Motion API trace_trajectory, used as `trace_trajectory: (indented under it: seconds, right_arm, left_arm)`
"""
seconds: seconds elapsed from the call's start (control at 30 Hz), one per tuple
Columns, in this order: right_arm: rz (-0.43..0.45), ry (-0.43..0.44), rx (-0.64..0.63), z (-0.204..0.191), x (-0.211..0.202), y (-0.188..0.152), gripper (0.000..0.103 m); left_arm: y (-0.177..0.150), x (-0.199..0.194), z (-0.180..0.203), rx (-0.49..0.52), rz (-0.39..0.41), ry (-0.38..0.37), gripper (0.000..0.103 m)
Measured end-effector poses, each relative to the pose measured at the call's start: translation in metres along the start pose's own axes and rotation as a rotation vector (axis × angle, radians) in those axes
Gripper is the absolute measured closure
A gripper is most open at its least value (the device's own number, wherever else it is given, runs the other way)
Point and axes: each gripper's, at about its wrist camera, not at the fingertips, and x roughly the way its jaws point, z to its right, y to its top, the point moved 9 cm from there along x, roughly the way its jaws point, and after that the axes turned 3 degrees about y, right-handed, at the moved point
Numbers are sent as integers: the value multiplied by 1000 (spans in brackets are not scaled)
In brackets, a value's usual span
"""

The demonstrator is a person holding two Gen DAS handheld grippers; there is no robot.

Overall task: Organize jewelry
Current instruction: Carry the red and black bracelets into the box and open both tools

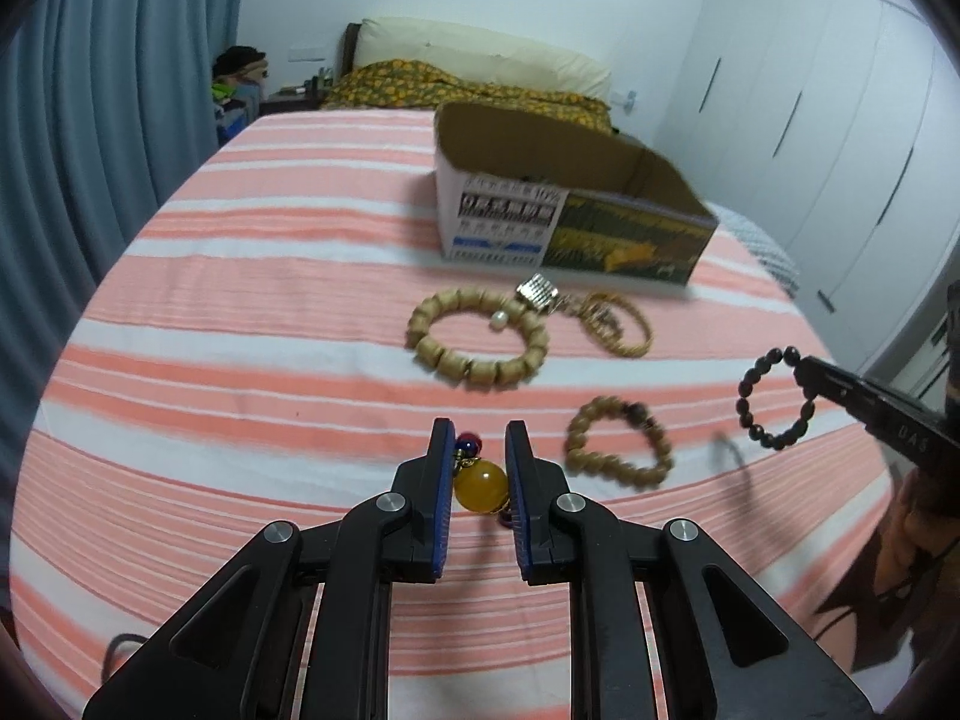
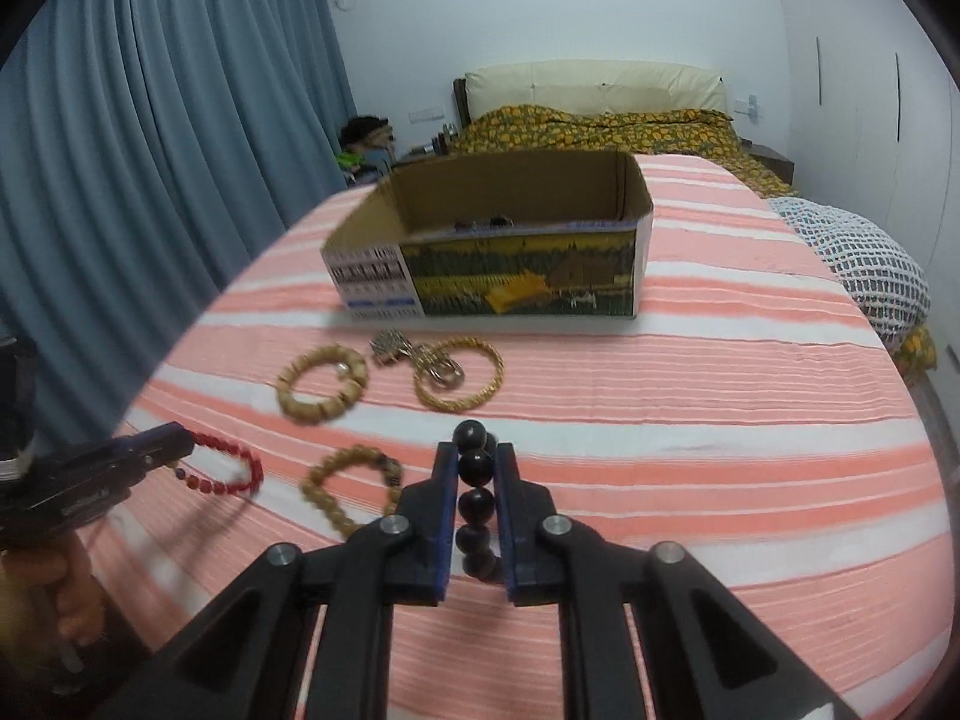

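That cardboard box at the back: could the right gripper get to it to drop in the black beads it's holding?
Probably yes. The right gripper is shut on the black bead bracelet, and the cardboard box stands ahead with its top open. Only low bracelets lie between, like the gold bangle.

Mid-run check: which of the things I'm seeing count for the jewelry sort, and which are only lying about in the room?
Job items:
- black bead bracelet in right tool
- red bead bracelet in left tool
- large wooden bead bracelet
- small wooden bead bracelet
- gold chain bangle
- silver charm clasp
- cardboard box

Lying about:
- patterned quilt
- knit cushion
- curtain
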Motion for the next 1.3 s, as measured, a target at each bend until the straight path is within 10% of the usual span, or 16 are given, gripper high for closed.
trace_trajectory:
  seconds: [0.7,1.3]
  right_arm:
    - [72,71,-39,-32,-41,36,91]
    - [129,61,-109,-28,-31,103,91]
  left_arm:
    - [44,-31,14,-1,39,-69,87]
    - [144,-25,37,52,107,-107,87]
